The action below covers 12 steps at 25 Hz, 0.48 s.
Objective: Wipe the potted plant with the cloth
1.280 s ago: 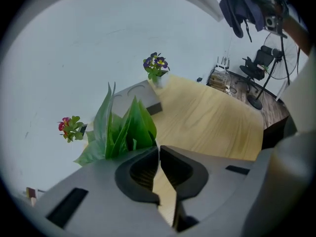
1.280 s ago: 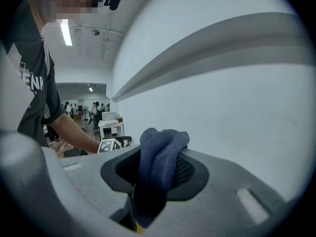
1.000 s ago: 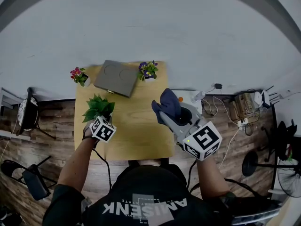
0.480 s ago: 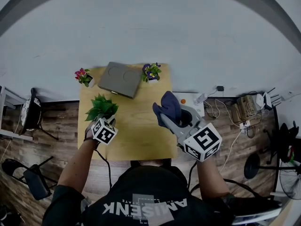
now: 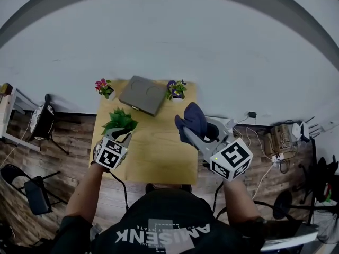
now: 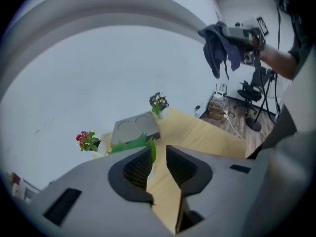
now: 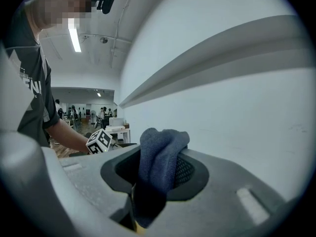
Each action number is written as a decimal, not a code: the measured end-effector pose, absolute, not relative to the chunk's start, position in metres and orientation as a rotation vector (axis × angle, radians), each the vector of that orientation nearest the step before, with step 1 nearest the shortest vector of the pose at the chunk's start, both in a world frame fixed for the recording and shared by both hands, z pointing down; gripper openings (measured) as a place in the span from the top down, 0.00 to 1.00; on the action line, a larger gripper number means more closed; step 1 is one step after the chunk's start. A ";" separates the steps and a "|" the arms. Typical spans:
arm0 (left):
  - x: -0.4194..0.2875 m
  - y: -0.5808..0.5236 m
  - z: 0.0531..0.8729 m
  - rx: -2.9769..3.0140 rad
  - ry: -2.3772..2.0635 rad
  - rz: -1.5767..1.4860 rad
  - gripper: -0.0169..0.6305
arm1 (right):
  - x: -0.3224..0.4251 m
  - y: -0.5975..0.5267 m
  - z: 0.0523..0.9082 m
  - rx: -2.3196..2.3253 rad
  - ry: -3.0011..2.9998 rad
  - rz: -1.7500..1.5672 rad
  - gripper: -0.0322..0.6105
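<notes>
Leafy potted plant [image 5: 119,122], left tongs [image 6: 159,151] just opened empty, right tongs [image 7: 156,166] gripping navy cloth [image 5: 192,119]

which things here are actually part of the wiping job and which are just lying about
In the job: dark blue cloth, clamped in the right gripper; green leafy potted plant, probably the one to wipe.
Lying about: pink-flowered pot; purple-flowered pot; grey slab with two round dents.

Looks like an open-plan office or lab space to me: small wooden surface [image 5: 159,152] against a white wall [image 5: 169,46], wood-look floor [image 5: 69,142], office chairs [image 5: 33,194], tangled cables [image 5: 275,142], strip lights [image 7: 75,39], people [image 7: 74,113] further back.
</notes>
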<state>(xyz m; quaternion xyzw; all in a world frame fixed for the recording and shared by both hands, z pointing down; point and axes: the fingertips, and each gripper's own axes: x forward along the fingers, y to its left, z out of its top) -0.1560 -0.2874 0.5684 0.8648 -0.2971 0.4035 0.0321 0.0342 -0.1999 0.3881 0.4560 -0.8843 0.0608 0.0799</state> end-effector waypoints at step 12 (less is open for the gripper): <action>-0.144 -0.253 0.401 2.733 -1.226 0.453 0.90 | 0.041 -0.192 0.352 1.252 -2.778 0.128 0.75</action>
